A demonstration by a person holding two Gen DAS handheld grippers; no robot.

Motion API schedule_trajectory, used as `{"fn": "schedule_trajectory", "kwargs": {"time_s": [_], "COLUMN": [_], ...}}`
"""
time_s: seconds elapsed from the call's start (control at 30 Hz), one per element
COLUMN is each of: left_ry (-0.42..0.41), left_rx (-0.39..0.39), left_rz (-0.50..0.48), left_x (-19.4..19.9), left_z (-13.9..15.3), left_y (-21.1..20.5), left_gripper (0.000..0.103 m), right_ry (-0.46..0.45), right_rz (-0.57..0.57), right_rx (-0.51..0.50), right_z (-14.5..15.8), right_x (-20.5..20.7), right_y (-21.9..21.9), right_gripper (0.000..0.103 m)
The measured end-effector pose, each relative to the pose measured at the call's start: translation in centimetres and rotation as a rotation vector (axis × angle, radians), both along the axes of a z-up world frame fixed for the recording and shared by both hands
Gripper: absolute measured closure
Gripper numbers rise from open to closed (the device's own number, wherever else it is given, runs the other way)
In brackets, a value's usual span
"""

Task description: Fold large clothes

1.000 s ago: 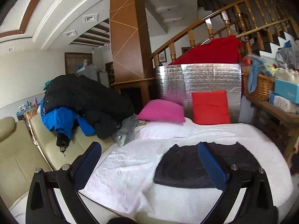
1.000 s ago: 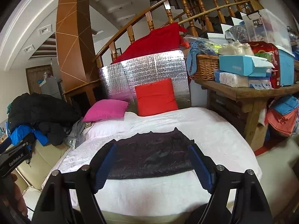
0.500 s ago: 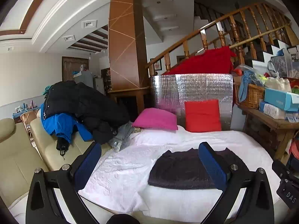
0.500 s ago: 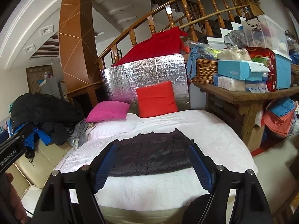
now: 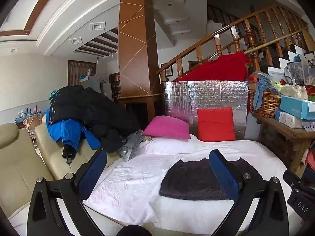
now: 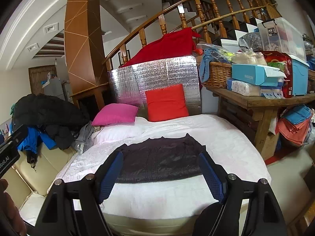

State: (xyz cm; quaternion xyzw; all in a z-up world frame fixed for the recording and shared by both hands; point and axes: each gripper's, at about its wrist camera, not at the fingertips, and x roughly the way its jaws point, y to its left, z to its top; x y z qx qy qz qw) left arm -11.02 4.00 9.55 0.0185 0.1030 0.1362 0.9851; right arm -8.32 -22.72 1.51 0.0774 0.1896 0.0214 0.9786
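A dark folded garment [image 5: 193,179] lies flat on the white bed [image 5: 128,179]; it also shows in the right wrist view [image 6: 159,161] on the bed [image 6: 226,137]. My left gripper [image 5: 157,169] is open and empty, held back above the bed's near edge, left of the garment. My right gripper [image 6: 161,173] is open and empty, held above the near edge with the garment between its blue pads. A pile of black and blue coats [image 5: 84,114] lies on the beige sofa [image 5: 21,157] at the left.
A pink cushion [image 5: 167,127] and a red cushion [image 5: 215,124] lean at the bed's head against a silver foil panel [image 5: 206,96]. A wooden table [image 6: 261,102] with a basket and boxes stands right of the bed. A staircase rises behind.
Both grippers have drawn back from the bed, so the folded garment looks smaller and farther. The left view has swung right, and the right gripper's body now shows at its lower right.
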Motion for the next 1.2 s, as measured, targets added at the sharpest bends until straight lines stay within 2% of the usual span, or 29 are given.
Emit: {"fn": "schedule_trajectory", "kwargs": {"time_s": [0.3, 1.2], "left_ry": [0.024, 0.051], "left_rx": [-0.01, -0.004], "left_rz": [-0.004, 0.005], "left_x": [0.4, 0.9], "left_z": [-0.4, -0.8], "left_y": [0.5, 0.6], "left_gripper": [0.0, 0.0], "right_ry": [0.036, 0.061], "right_rz": [0.002, 0.01], "right_rx": [-0.003, -0.004], "right_z": [-0.7, -1.4], "right_x": [0.8, 1.8], "right_y": [0.3, 0.2], "right_gripper": [0.021, 0.021]}}
